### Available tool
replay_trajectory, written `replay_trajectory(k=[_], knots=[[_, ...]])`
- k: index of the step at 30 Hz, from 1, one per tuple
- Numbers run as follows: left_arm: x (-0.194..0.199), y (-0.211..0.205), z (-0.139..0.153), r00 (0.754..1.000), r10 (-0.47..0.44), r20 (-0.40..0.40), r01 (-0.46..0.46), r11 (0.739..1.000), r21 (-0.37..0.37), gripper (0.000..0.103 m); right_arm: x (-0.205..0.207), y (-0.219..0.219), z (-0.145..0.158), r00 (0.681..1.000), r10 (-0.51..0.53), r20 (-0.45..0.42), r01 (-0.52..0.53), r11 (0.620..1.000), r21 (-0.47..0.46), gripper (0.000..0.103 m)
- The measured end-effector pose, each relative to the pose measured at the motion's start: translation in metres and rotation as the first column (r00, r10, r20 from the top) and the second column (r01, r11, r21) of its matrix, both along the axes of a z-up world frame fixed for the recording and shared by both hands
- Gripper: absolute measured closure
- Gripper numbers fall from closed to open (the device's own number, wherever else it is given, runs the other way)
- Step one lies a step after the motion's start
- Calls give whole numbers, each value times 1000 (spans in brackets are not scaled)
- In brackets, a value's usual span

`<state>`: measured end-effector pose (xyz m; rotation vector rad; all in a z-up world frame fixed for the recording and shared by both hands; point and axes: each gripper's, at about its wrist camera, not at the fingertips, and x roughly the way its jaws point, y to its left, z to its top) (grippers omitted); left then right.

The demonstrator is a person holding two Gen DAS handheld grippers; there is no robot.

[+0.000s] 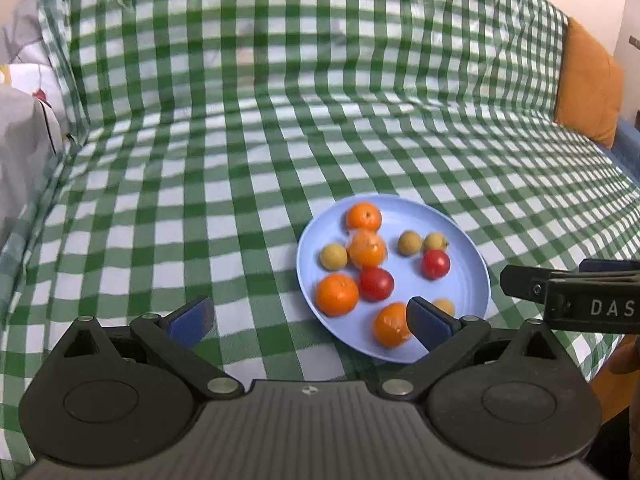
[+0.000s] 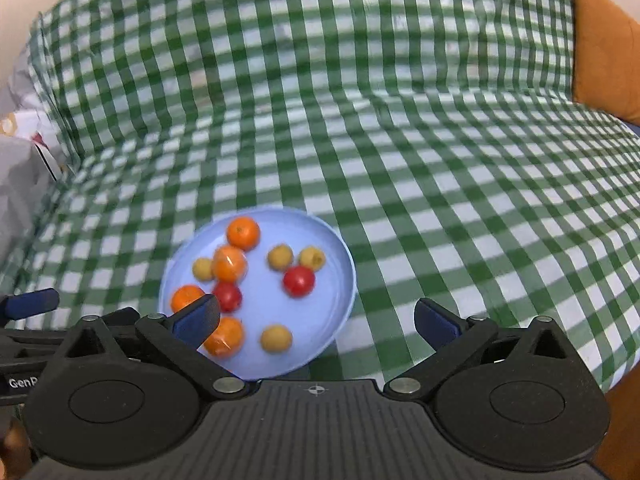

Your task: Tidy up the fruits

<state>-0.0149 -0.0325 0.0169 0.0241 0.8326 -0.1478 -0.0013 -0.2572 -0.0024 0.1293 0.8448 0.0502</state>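
Observation:
A light blue plate (image 1: 472,280) (image 2: 332,280) lies on a green-and-white checked cloth. It holds several oranges (image 1: 337,294) (image 2: 243,233), two red tomatoes (image 1: 376,284) (image 2: 299,281) and several small yellow fruits (image 1: 333,257) (image 2: 276,338). My left gripper (image 1: 310,320) is open and empty, its right finger over the plate's near edge. My right gripper (image 2: 316,322) is open and empty above the plate's near right rim. The right gripper also shows at the right edge of the left wrist view (image 1: 516,280).
The checked cloth (image 1: 200,200) covers a sofa seat and backrest. An orange cushion (image 1: 588,84) (image 2: 604,48) stands at the far right. White and grey fabric (image 1: 24,120) lies at the left edge.

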Motion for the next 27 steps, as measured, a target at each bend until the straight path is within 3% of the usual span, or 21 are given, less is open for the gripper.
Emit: replay_trajectory(k=[12,27], knots=[[8,-1,-14,998,18,-59,-17,1000,8,1,4,4,-12,1000,7,-25,-9,998,-54,1],[11,-3,-17,998,23,-66,-22,1000,5,1,8,2,-13,999,26,-24,-28,998,-63,1]])
